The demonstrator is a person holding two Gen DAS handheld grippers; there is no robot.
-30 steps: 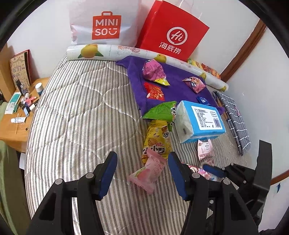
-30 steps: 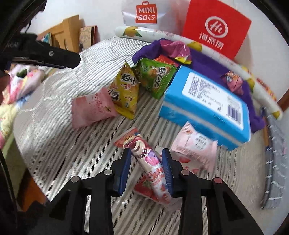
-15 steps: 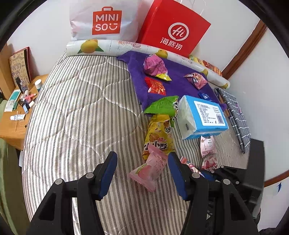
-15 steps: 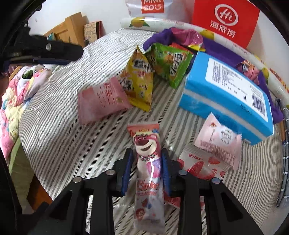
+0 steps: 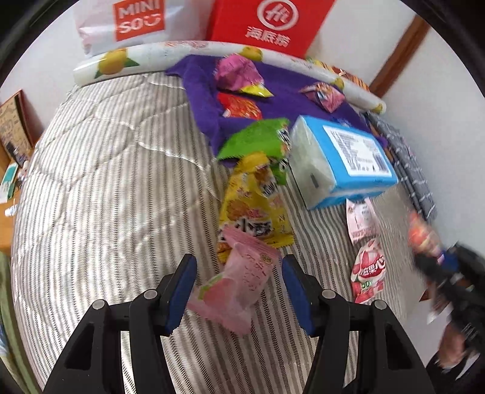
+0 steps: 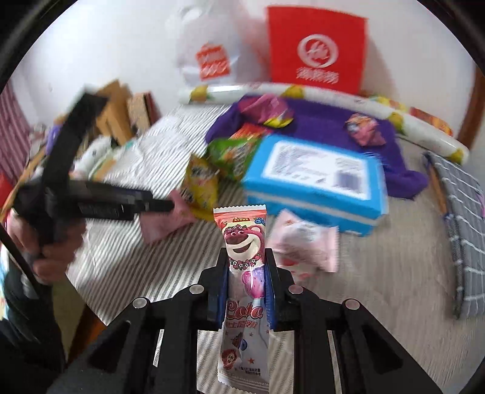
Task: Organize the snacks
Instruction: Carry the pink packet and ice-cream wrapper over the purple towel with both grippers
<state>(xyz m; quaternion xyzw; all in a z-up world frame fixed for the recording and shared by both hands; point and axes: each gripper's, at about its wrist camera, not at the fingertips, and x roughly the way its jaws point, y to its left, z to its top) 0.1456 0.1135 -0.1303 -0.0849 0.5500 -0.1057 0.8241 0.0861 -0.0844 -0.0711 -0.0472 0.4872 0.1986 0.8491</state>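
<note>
- The room had plain white walls, with a brown wooden trim strip point(image 5: 397, 51) running up the far right corner.
- A bed under a grey-and-white striped quilted cover point(image 5: 106, 181) filled most of both views and carried all the snacks.
- Against the wall at the head of the bed stood a white plastic MINISO shopping bag point(image 5: 127, 24) and a red paper bag with a white round logo point(image 5: 266, 21).
- A long white roll printed with yellow fruit point(image 5: 121, 63) lay in front of those bags, and a purple towel point(image 5: 206, 100) was spread just beside it with small foil snack packets on it.
- A blue-and-white pack of tissues point(image 5: 342, 157) lay near the towel; a green crisp bag point(image 5: 254, 139) and a yellow crisp bag point(image 5: 251, 206) lay just beside it.
- A folded grey checked cloth point(image 6: 460, 218) lay along the bed's right edge.
- A wooden bedside surface point(image 5: 6, 224) with small bottles sat at the left.
- The left gripper point(image 5: 238, 288) had its blue fingers spread on either side of a pink soft snack packet point(image 5: 239, 282) lying on the quilt, apart from it.
- The right gripper point(image 6: 247, 291) had its fingers pinching a long pink bear-print lollipop wrapper point(image 6: 244, 248), held upright above the bed.
</note>
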